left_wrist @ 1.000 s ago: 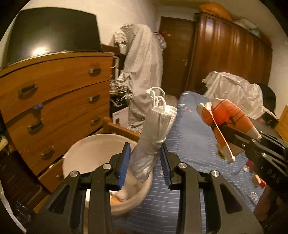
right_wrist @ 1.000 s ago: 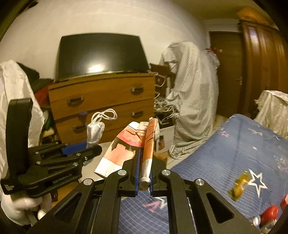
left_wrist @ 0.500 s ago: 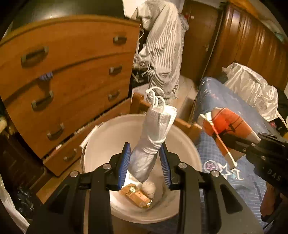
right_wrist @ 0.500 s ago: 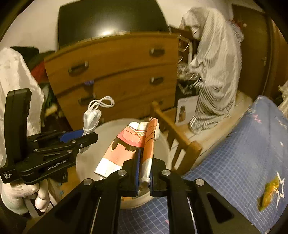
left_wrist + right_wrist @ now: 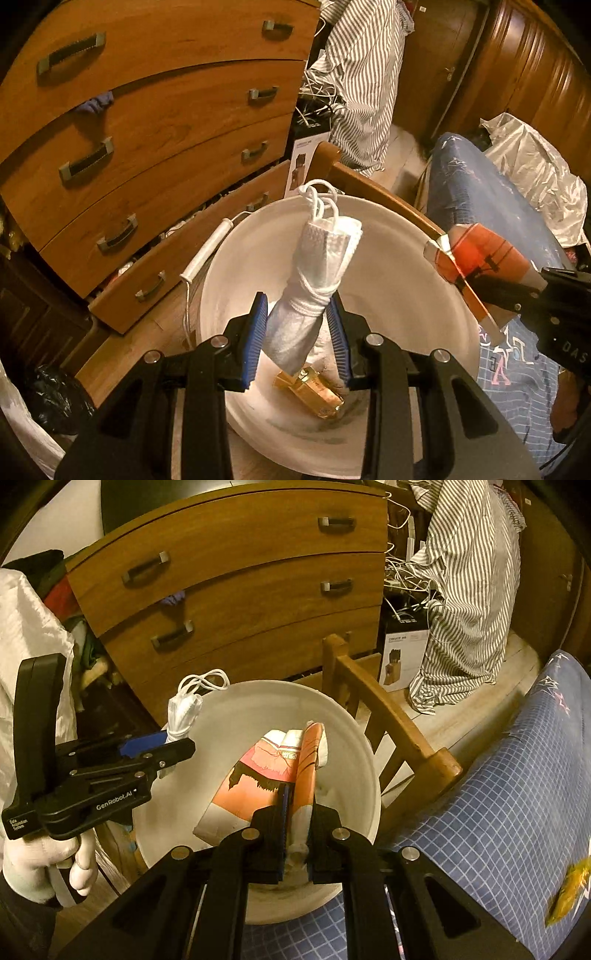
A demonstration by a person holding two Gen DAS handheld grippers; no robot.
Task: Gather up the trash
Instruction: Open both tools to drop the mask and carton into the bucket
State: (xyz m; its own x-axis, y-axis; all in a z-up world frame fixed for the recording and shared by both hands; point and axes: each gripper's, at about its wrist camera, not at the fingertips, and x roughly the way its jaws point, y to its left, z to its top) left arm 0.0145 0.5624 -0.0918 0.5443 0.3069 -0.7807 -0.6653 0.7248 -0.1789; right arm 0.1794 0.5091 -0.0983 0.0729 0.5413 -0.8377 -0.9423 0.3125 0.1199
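Observation:
My left gripper (image 5: 297,332) is shut on a rolled white face mask (image 5: 314,280) with its ear loops on top, held over the open white bucket (image 5: 436,295). A gold wrapper (image 5: 314,393) lies at the bucket's bottom. My right gripper (image 5: 298,834) is shut on a flattened orange and white carton (image 5: 273,775), held above the same bucket (image 5: 354,738). The carton also shows at the right in the left wrist view (image 5: 480,266). The left gripper and mask (image 5: 183,709) show at the left in the right wrist view.
A wooden chest of drawers (image 5: 147,129) stands behind the bucket. A wooden bed frame (image 5: 388,716) runs beside it, with the blue checked bedspread (image 5: 498,812) to the right. A yellow wrapper (image 5: 567,890) lies on the bedspread. A striped shirt (image 5: 469,590) hangs behind.
Both grippers have moved forward and tipped down from over the bed to above the bucket, each still holding its item. The bucket's inside and the gold wrapper have come into view.

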